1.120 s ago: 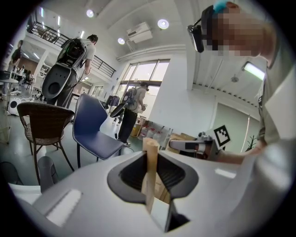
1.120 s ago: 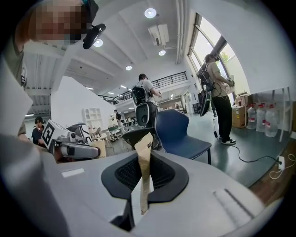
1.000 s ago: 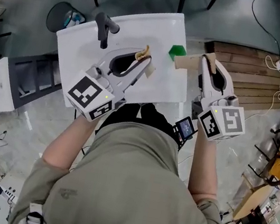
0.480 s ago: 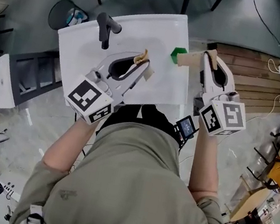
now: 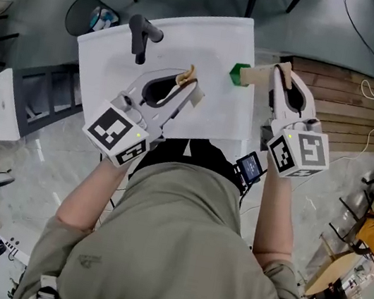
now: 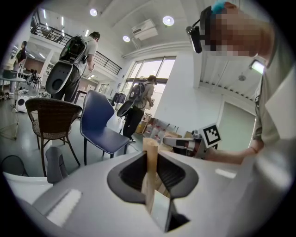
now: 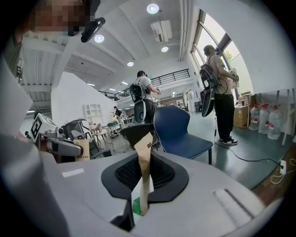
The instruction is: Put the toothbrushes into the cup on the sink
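Head view against a second ago: my right gripper (image 5: 281, 73) has edged in toward the green cup (image 5: 238, 73), and the free end of its paper-wrapped toothbrush (image 5: 260, 76) now reaches the cup's rim instead of sitting just beside it. My left gripper (image 5: 188, 87) has hardly shifted over the middle of the white sink (image 5: 213, 39). Both pairs of jaws are pinched on a wrapper: the right gripper view shows the tan sleeve upright between the pads with green below, and the left gripper view shows its own wrapped brush (image 6: 150, 159) clamped the same way. The cup stands at the sink's right edge, with wooden slats (image 5: 346, 102) beyond. Bare white surface lies between the faucet (image 5: 141, 35) and the cup
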Demonstrator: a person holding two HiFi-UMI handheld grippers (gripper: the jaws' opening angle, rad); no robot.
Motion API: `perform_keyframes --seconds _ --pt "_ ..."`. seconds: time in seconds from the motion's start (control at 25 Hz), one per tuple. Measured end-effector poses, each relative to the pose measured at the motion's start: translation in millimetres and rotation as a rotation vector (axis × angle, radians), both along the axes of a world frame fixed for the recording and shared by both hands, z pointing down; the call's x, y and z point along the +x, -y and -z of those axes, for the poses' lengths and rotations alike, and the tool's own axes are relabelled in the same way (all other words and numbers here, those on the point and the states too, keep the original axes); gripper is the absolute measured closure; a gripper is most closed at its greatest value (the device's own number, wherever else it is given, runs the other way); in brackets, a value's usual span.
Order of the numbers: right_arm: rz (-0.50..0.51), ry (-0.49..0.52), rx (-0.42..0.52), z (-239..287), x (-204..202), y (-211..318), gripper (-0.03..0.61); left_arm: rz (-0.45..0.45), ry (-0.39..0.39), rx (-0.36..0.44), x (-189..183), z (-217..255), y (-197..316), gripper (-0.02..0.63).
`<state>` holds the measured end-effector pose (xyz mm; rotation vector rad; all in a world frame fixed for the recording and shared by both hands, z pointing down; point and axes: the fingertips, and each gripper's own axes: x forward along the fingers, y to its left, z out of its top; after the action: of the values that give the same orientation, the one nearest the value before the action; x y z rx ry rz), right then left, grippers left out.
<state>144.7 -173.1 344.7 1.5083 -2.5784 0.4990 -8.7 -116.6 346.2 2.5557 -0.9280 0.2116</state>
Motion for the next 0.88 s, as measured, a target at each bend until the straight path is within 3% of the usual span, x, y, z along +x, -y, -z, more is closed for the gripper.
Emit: perform_keyframes --seconds 0.88 --pt "0.027 -0.088 -0.039 -53 -13 10 0.551 0.006 0.013 -0.043 -3 -20 -2 0.554"
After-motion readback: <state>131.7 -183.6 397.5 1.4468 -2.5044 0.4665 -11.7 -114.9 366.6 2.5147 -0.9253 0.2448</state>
